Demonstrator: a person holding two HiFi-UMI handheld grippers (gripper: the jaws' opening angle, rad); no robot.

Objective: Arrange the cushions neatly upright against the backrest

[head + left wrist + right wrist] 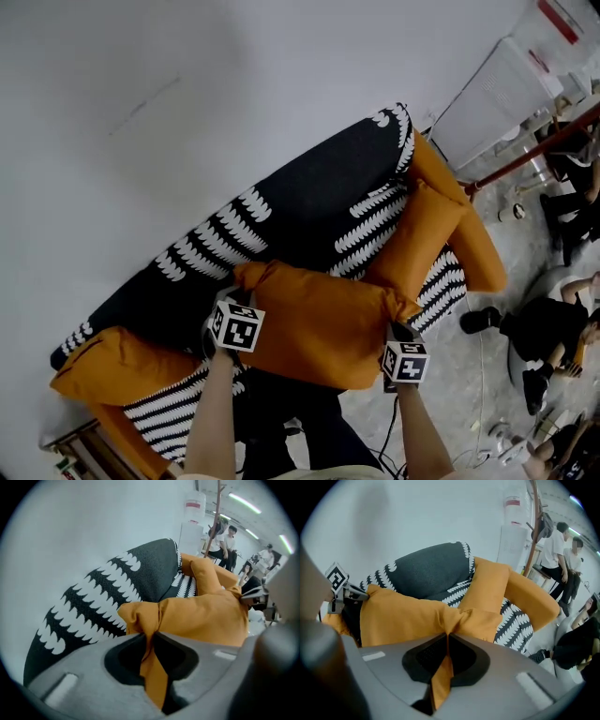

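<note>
An orange cushion (323, 323) hangs over the front of the sofa seat, held by two corners. My left gripper (234, 305) is shut on its left corner (152, 634), with a fold of cloth pinched between the jaws. My right gripper (401, 330) is shut on its right corner (446, 634) the same way. A second orange cushion (417, 239) leans upright against the black-and-white backrest (309, 202) near the right arm. A third orange cushion (112, 367) lies at the sofa's left end.
The orange right armrest (469, 234) borders the seat. A pale wall (187, 94) stands behind the sofa. People (544, 328) sit on the floor to the right, near a red pole (525, 155) and a white appliance (492, 98). A cable (389, 441) trails by my legs.
</note>
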